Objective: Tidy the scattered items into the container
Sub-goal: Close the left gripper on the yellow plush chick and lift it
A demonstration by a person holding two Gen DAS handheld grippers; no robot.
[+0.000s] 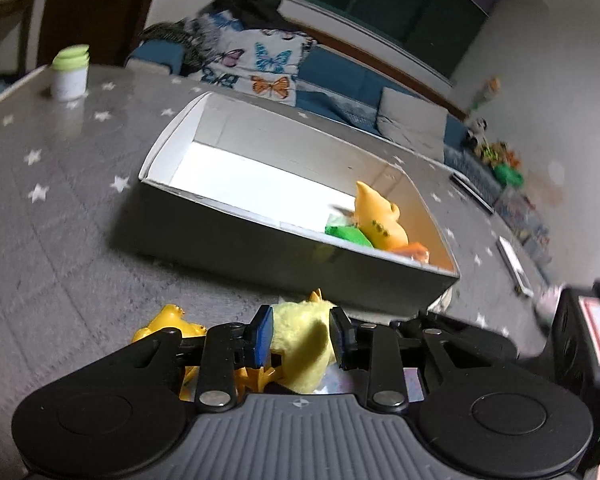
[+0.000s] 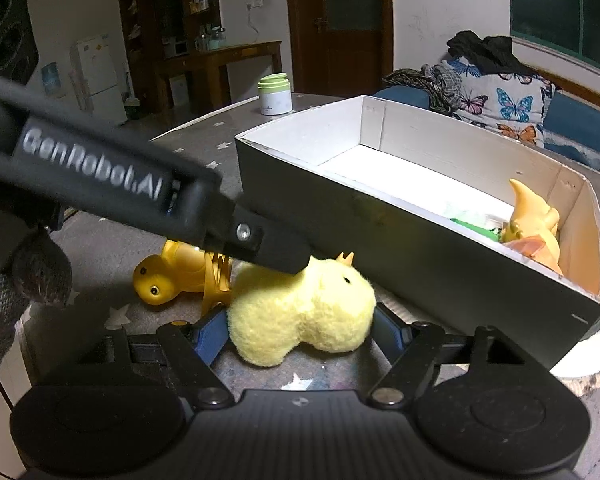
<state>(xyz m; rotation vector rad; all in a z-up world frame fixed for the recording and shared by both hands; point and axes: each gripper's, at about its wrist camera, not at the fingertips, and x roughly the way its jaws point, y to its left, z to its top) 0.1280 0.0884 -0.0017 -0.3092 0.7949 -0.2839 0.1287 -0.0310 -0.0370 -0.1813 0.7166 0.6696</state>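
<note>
- yellow turtle toy [image 2: 168, 276] sits left of centre on the table, outside the box
- plush chick [image 2: 300, 312] in the middle: left gripper [image 1: 300, 334] clamped on it, right gripper [image 2: 300, 330] spread wide around it
- box [image 2: 420, 240] right of that, already holds an orange toy [image 2: 534, 216] plus green bits

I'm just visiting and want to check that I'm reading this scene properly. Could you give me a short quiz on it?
1. True or false: the plush lies inside the box.
2. What lies on the table right beside the plush?
A. a yellow plastic toy
B. a spoon
C. a book
3. Fill in: the lid of the white jar is ____.

Key: 1 false, it lies on the table outside the box; 2 A; 3 green.
</note>
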